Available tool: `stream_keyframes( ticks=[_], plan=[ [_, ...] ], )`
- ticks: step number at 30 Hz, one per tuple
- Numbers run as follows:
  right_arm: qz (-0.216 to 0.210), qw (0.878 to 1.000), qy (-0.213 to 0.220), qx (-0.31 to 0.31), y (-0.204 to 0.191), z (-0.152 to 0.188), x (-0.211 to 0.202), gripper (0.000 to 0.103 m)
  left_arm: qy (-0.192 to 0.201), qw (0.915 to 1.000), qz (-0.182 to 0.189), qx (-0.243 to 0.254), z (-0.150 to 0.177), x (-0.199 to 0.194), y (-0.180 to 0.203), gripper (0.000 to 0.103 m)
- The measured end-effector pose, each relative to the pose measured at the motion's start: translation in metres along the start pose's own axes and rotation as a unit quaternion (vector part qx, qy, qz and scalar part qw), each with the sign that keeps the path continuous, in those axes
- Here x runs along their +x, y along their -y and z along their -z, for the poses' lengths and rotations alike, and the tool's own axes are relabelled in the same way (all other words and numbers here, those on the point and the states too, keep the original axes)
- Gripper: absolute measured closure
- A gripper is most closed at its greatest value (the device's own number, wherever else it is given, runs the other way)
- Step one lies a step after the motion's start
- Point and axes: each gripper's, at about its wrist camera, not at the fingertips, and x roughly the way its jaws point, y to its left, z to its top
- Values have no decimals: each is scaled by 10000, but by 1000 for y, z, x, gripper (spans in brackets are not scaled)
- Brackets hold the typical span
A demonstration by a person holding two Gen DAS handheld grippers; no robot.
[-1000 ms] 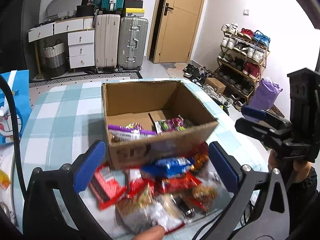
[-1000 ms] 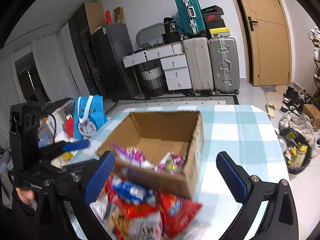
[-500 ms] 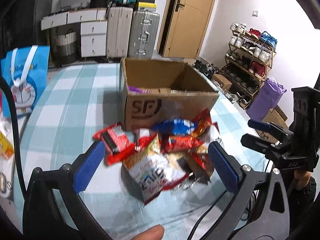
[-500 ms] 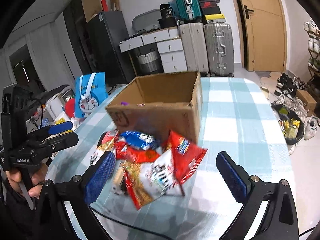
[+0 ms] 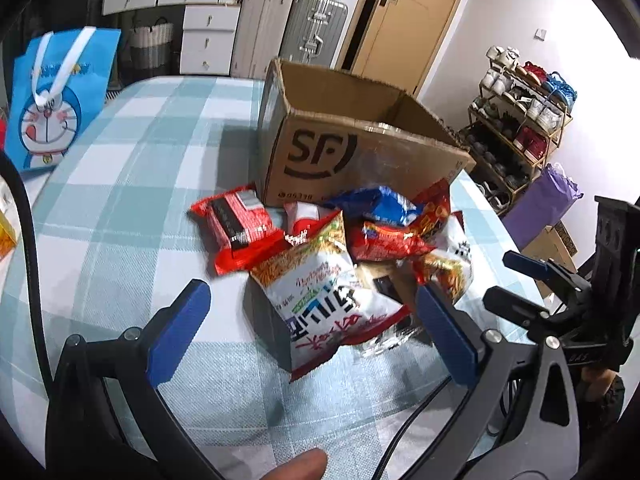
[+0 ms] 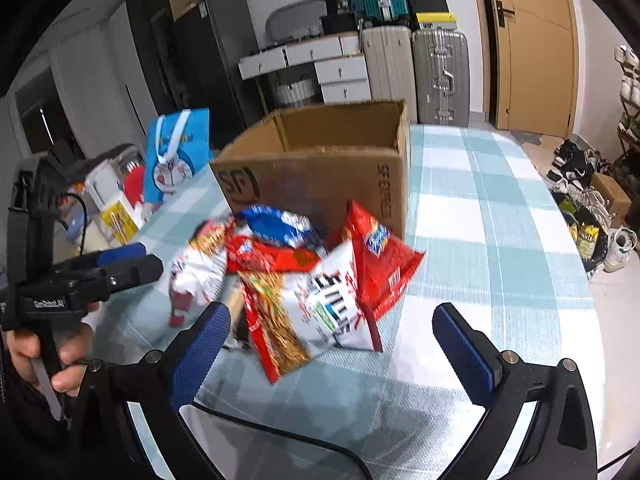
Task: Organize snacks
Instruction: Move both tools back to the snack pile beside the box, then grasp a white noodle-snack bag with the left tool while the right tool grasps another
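Change since a second ago: both views pulled back and lower — box interior, then open to sight with two or three packets inside, now hidden behind the near wall.
Meaning for task: sorting barely begun, judging by the heap left outside; next pick likely from the front of the pile.
Cardboard box [image 5: 360,156]: upright, open-topped, printed logo on the near face; at 12 o'clock of the pile, touching it.
Snack pile [image 5: 352,248]: loose heap on the checked tablecloth [image 5: 120,184], pressed against the box front.
White noodle-snack bag [image 5: 324,300]: nearest item, at 6 o'clock of the heap, tilted, overlapping others.
Red flat packet [image 5: 236,228]: at 9 o'clock of the heap, lying flat.
Blue packet [image 5: 376,204]: on top, just under the box wall.
Red chip bag [image 6: 380,256]: at 3 o'clock of the heap in the right view, leaning on the box corner.
Left gripper [image 5: 316,320]: jaws spread wide, empty, short of the white bag — no contact.
Right gripper [image 6: 336,344]: jaws spread wide, empty, held above the cloth at 6 o'clock of the pile — no contact.
Hand [image 6: 44,356]: wrapped round the left gripper's handle, seen at 9 o'clock in the right view.
Blue cartoon bag [image 5: 60,96]: standing at 10 o'clock, well apart from the snacks.
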Motion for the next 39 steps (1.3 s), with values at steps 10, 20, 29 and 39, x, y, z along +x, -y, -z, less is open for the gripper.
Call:
stream_keyframes(
  ticks=[10, 20, 29, 39],
  plan=[
    [109, 9996, -263, -56, 1, 3, 27, 0, -215, 9992, -12, -346, 4, 19, -19, 1],
    [-164, 9993, -347, -23, 1, 1, 34, 0, -432, 9970, 122, -630, -2, 37, -27, 6],
    [-315, 9982, -496, -106, -3, -1, 47, 1, -549, 9963, 419, -511, -4, 51, -15, 17],
    [-378, 9979, -485, -221, -8, 0, 45, 9, -764, 9948, 567, -361, 1, 66, -5, 48]
  ],
)
